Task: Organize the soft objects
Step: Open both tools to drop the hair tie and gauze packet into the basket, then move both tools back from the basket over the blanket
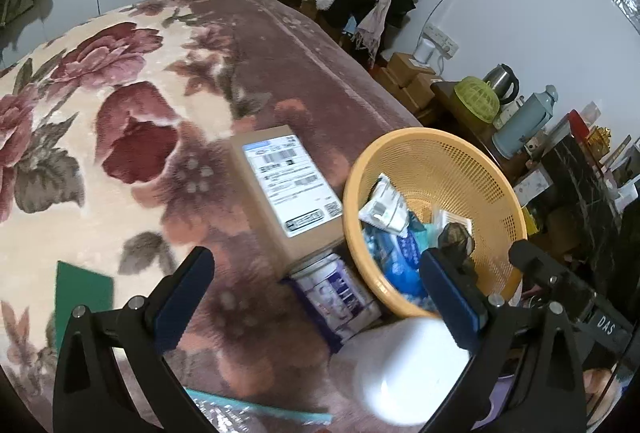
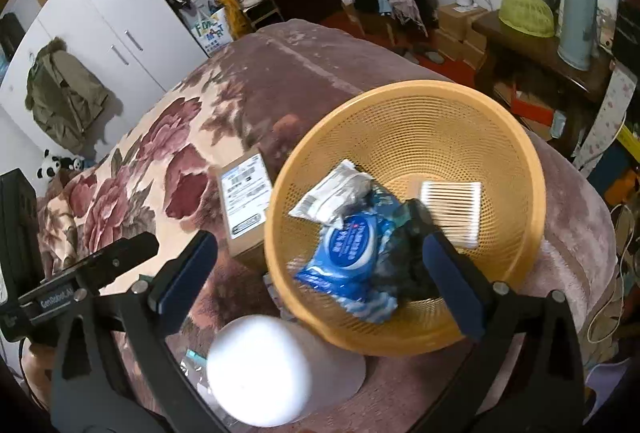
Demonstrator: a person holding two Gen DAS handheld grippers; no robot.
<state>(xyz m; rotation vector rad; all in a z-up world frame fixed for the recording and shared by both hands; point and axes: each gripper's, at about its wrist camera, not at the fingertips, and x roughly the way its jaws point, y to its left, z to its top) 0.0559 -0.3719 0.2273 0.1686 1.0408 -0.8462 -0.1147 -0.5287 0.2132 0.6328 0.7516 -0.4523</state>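
An orange mesh basket (image 2: 500, 137) stands on the flowered blanket; it also shows in the left wrist view (image 1: 480, 169). In it lie a blue wet-wipes pack (image 2: 352, 253), a grey-white pouch (image 2: 332, 193), a dark crumpled bag (image 2: 404, 257) and a pack of cotton swabs (image 2: 452, 209). A white roll (image 2: 260, 369) stands in front of the basket, below both grippers; it also shows in the left wrist view (image 1: 408, 369). My right gripper (image 2: 320, 273) is open and empty above the basket's near rim. My left gripper (image 1: 316, 293) is open and empty over a purple-white can (image 1: 340, 293).
A cardboard box with a shipping label (image 1: 288, 189) lies left of the basket. A green card (image 1: 84, 293) lies on the blanket (image 1: 120, 113) at the left. A teal-edged foil packet (image 1: 248, 413) lies near the front. A side table with kettle and flask (image 2: 576, 13) stands at the right.
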